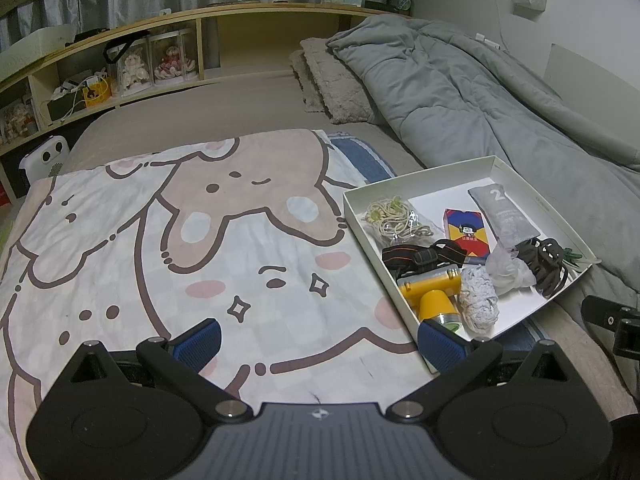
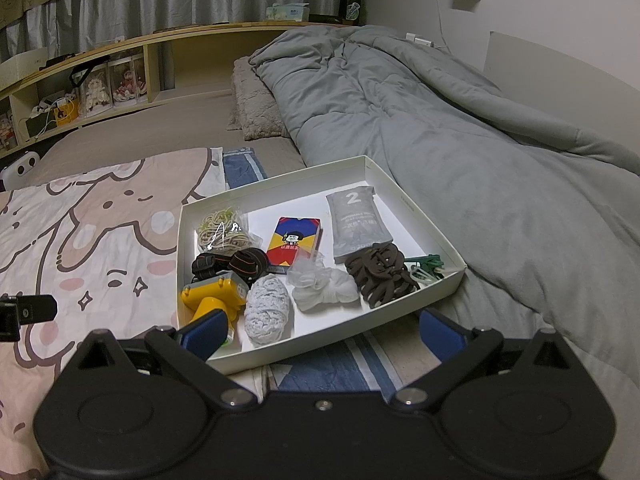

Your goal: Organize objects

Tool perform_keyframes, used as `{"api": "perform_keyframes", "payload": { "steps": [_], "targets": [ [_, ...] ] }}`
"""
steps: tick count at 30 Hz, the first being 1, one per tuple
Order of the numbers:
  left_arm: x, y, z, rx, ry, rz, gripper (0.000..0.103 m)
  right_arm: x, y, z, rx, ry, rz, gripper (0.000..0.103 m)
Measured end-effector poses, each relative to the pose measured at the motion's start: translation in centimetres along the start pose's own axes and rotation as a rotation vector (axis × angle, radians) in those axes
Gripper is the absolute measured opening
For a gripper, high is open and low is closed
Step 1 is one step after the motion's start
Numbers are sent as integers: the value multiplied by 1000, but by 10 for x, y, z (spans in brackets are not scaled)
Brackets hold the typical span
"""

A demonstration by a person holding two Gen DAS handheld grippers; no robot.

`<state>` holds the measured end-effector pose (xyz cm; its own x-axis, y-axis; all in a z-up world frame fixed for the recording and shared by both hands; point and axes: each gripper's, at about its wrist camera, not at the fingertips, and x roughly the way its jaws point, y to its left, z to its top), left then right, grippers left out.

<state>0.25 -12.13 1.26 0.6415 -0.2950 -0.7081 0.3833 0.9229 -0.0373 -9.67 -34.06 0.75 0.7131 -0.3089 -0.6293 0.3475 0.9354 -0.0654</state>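
A white shallow box (image 1: 452, 172) (image 2: 420, 216) lies on the bed. It holds a yellow headlamp (image 1: 430, 292) (image 2: 212, 294) with a black strap, a bag of rubber bands (image 1: 394, 218) (image 2: 220, 228), a colourful card box (image 1: 466, 234) (image 2: 294, 242), a grey pouch (image 1: 504, 216) (image 2: 358, 224), a white knitted bundle (image 1: 478, 300) (image 2: 266, 308), a white mesh puff (image 2: 324, 284), dark brown hair ties (image 2: 378, 276) and green clips (image 2: 428, 266). My left gripper (image 1: 320, 344) is open and empty over the cartoon blanket, left of the box. My right gripper (image 2: 322, 334) is open and empty at the box's near edge.
A cartoon-print blanket (image 1: 160, 248) covers the bed's left side. A grey duvet (image 2: 460, 128) lies bunched right of the box, with a beige pillow (image 1: 332, 80) behind. A wooden shelf (image 1: 120, 64) with doll cases runs along the far side. A blue striped cloth (image 2: 340, 364) lies under the box.
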Motion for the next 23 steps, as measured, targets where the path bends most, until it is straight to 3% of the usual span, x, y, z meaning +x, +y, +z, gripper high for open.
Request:
{"api": "perform_keyframes", "payload": {
  "steps": [23],
  "targets": [
    [2,-3,-3,-3,4,-2,103,0,0,1,0,2,1,103]
  ]
}}
